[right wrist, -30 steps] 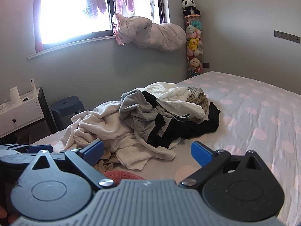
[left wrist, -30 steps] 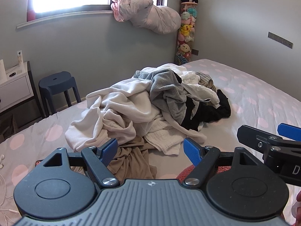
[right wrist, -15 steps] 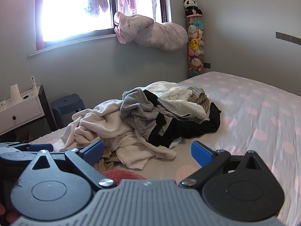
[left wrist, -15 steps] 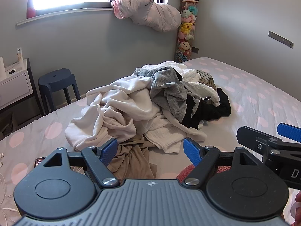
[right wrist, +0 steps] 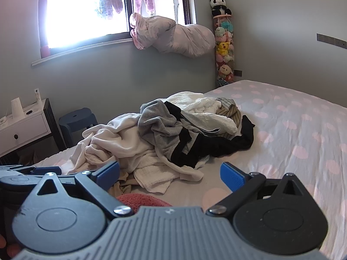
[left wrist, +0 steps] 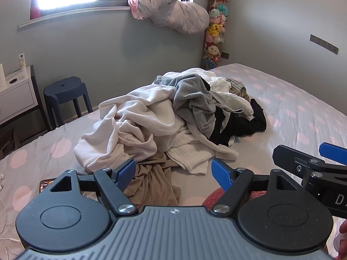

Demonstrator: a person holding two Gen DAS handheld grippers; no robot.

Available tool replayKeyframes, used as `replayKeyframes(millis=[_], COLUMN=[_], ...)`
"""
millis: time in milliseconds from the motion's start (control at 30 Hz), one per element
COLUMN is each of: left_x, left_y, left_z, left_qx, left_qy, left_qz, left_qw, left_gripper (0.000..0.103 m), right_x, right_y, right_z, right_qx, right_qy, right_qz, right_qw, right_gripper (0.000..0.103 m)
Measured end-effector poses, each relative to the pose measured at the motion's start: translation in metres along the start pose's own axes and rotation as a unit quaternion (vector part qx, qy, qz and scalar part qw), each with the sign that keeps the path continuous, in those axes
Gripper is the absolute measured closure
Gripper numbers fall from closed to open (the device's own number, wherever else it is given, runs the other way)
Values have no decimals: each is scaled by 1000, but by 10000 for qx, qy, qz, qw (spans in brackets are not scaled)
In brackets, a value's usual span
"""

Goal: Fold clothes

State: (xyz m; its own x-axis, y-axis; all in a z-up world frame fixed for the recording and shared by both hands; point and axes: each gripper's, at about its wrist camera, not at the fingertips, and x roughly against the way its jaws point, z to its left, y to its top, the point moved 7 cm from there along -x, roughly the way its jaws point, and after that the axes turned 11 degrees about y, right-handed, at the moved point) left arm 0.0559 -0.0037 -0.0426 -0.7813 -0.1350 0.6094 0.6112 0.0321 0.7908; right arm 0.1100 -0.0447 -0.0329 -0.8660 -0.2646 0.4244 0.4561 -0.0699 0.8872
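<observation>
A heap of unfolded clothes lies on the bed: white, grey, black and striped pieces, with a tan garment at its near edge. The heap also shows in the right wrist view. A red towel lies just below both grippers. My left gripper is open and empty, above the tan garment. My right gripper is open and empty, short of the heap. The right gripper's fingers show at the right of the left wrist view.
The bed has a grey cover with pink dots. A dark blue stool and a white nightstand stand left of the bed. A phone and white cables lie at the bed's near left.
Both cameras have tilted down a little, so the heap sits lower in view. Both grippers stay open and empty.
</observation>
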Motion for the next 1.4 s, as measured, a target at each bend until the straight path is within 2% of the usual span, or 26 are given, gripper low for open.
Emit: replayKeyframes(millis=[967, 1167, 1400], left_x=[-3, -3, -6], left_y=[-2, -1, 6], left_z=[0, 1, 3], left_qx=[15, 102, -23], left_qy=[66, 0, 64], left_qz=[100, 45, -142], left_qw=[9999, 9999, 9999], left_gripper=[27, 27, 26], right_x=[-2, -4, -8], right_y=[-4, -2, 7], right_z=[-1, -2, 9], right_qx=[-65, -127, 393], right_qy=[-1, 147, 405], right_qz=[47, 14, -64], right_qw=[10000, 9998, 9984], right_gripper=[3, 3, 3])
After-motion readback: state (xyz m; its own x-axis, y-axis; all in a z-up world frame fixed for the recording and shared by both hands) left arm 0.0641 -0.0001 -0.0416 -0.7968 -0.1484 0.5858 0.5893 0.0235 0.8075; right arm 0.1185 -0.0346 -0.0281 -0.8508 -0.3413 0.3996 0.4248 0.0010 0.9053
